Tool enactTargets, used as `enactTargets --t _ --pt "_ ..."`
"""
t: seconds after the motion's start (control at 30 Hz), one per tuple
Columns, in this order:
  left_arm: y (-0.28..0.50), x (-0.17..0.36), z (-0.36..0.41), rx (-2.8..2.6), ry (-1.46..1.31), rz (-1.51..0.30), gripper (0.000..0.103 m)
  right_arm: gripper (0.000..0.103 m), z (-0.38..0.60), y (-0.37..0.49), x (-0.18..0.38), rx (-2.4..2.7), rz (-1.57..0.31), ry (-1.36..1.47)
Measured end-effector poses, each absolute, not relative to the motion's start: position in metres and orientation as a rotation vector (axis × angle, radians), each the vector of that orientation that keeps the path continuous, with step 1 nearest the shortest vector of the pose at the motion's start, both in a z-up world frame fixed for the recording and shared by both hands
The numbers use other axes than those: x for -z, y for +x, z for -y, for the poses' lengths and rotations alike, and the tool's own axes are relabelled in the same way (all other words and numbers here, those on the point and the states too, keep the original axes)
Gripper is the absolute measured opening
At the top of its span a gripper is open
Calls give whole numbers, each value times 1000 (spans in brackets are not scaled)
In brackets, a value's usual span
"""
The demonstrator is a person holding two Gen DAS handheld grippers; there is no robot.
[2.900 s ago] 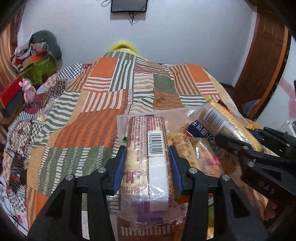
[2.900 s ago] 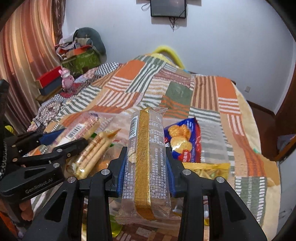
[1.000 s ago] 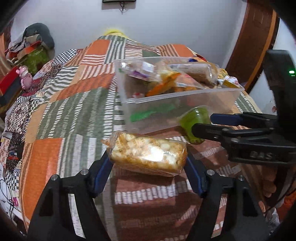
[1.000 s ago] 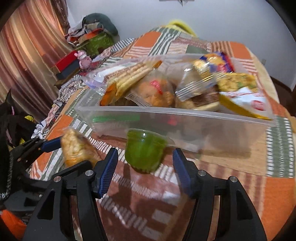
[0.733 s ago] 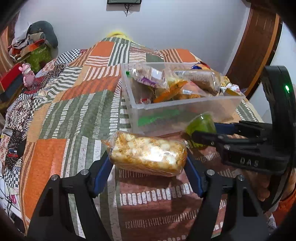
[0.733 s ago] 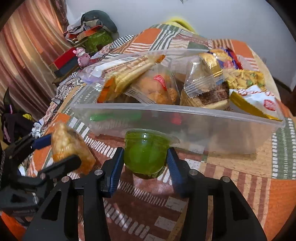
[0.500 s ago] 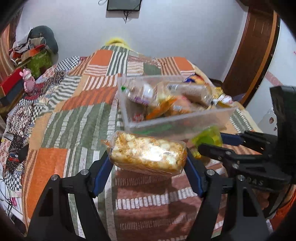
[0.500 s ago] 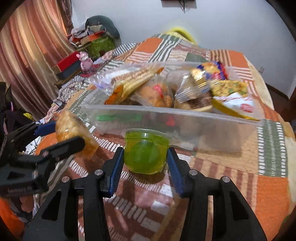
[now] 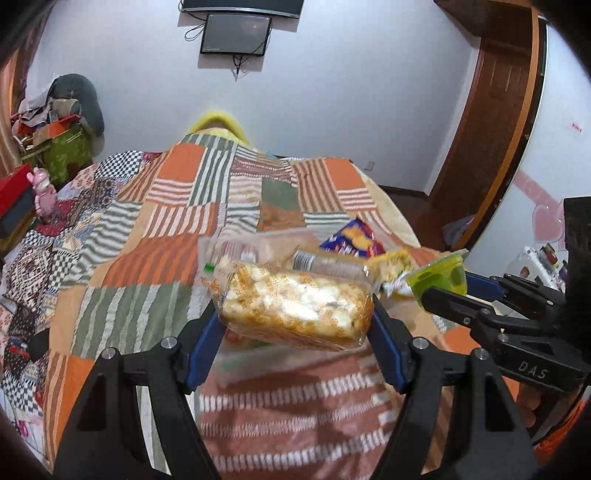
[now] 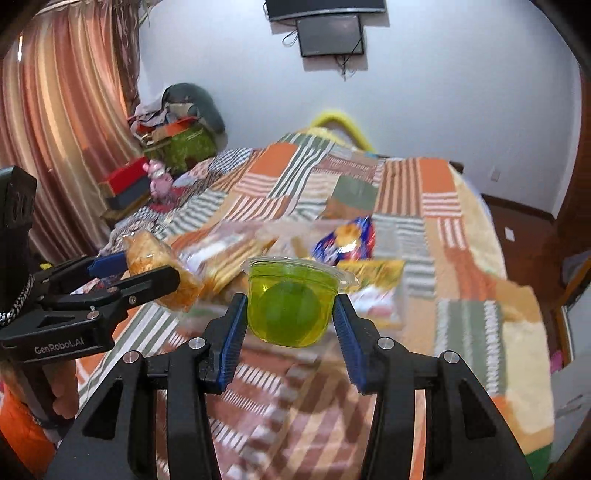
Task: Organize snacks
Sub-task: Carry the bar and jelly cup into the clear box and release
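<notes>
Left tongs: the left tongs (image 9: pixel 295 314) pinch a clear bag of puffed snacks (image 9: pixel 295 308) crosswise by its two ends, lifted off the quilt (image 9: pixel 147 266).
Right tongs: the right tongs (image 10: pixel 290 306) pinch a green jelly cup (image 10: pixel 290 302) by its sides, upright, seal on top, also in the air.
Where the snacks are: the bag sits between the left fingers; the cup sits between the right fingers, just to the right of the left tongs and slightly ahead of them.
Bin: a clear plastic bin (image 9: pixel 258 240) lies just beyond both tongs and lower; its rim is blurred, so its exact edges are hard to tell.
Done so far: the bin already holds several packets, among them a blue bag of biscuits (image 10: pixel 345 238), a yellow packet (image 10: pixel 373 269) and a long wrapped pack (image 9: pixel 325 262).
Left to do: by my reading, the two held items are not yet in the bin; each needs carrying over the rim and letting go. No other loose snacks show on the quilt near the tongs.
In the way: the bin looks crowded, so free room for the bulky bag may be tight; the two tongs are close side by side and could bump.
Around: beyond the bin the quilt runs to a white wall with a screen (image 9: pixel 236 33); far left of the tongs stand a pink toy (image 9: pixel 44 184) and a pile of things (image 9: pixel 62 125); a wooden door (image 9: pixel 491 129) stands far right.
</notes>
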State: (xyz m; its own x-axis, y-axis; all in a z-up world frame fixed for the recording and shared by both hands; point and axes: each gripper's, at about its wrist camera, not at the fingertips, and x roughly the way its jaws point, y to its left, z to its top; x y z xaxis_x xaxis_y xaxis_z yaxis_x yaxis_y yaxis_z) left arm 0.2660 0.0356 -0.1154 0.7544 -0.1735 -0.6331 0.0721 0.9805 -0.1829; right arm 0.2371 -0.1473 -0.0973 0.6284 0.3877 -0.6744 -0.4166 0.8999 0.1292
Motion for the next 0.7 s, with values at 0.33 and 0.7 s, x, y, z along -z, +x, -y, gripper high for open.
enactTargets --t 0.33,0.7 --pt "320 122 -32 98 -130 -721 73 44 142 282 98 -404 -727 -69" --pt "355 147 -30 84 -165 -788 72 45 132 308 134 -417 -825 -79"
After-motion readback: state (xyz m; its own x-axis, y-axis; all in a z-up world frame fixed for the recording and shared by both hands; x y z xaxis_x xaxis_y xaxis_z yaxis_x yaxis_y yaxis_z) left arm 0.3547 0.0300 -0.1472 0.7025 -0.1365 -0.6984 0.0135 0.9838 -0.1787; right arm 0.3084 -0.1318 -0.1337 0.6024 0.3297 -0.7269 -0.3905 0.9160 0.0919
